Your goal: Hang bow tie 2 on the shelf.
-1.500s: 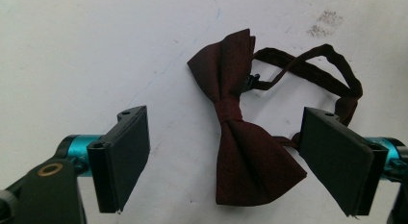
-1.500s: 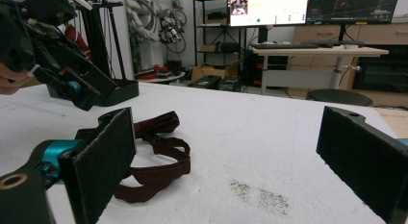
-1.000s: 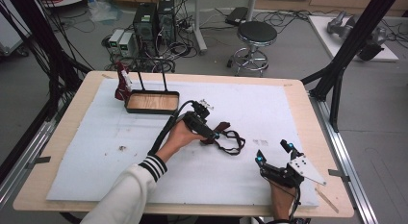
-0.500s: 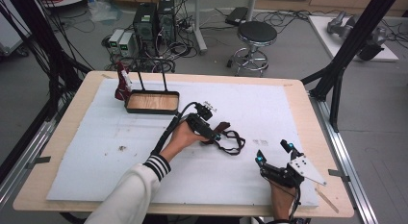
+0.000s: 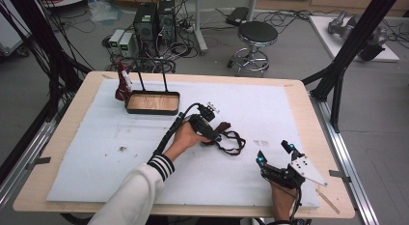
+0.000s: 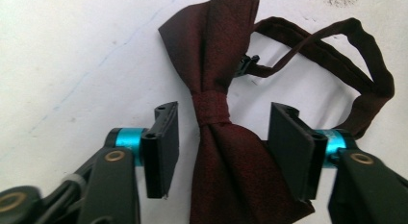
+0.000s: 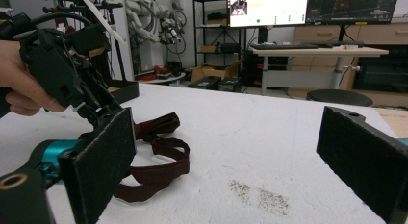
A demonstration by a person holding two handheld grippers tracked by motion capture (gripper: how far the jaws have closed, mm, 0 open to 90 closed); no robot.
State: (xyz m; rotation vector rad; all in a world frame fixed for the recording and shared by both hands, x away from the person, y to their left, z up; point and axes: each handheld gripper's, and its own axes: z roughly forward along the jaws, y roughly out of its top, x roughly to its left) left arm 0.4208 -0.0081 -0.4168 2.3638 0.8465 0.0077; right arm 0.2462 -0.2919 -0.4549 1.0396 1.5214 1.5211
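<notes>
- Your desk (image 5: 72,123) is a pale wooden top, nearly all of it covered by a white foam sheet (image 5: 270,104) that carries a few dark speckled smudges, one near the left middle and one in front of your right gripper (image 5: 275,155).
- The dark red bow tie (image 6: 216,113) lies flat on that sheet near the desk's middle, its thin strap (image 6: 337,56) looping out beside it.
- Your left gripper (image 6: 221,137) hangs right over the bow tie with its fingers spread, one on each side of the knot and clear of the cloth.
- Your right gripper sits near the desk's front right edge, its fingers wide apart with nothing between them; its own view looks across the white sheet at the strap and at your left hand (image 7: 19,84).
- A shallow wooden tray (image 5: 152,102) with two dark upright rods stands at the back left of the sheet, with a small dark red object (image 5: 123,82) just beside its left end.
- Behind the desk the grey floor holds computer towers (image 5: 154,17), tangled cables and a round black stool (image 5: 258,34); black frame struts rise at both sides.
- The right gripper view shows another desk with a keyboard and lit monitors (image 7: 269,7) farther back.
</notes>
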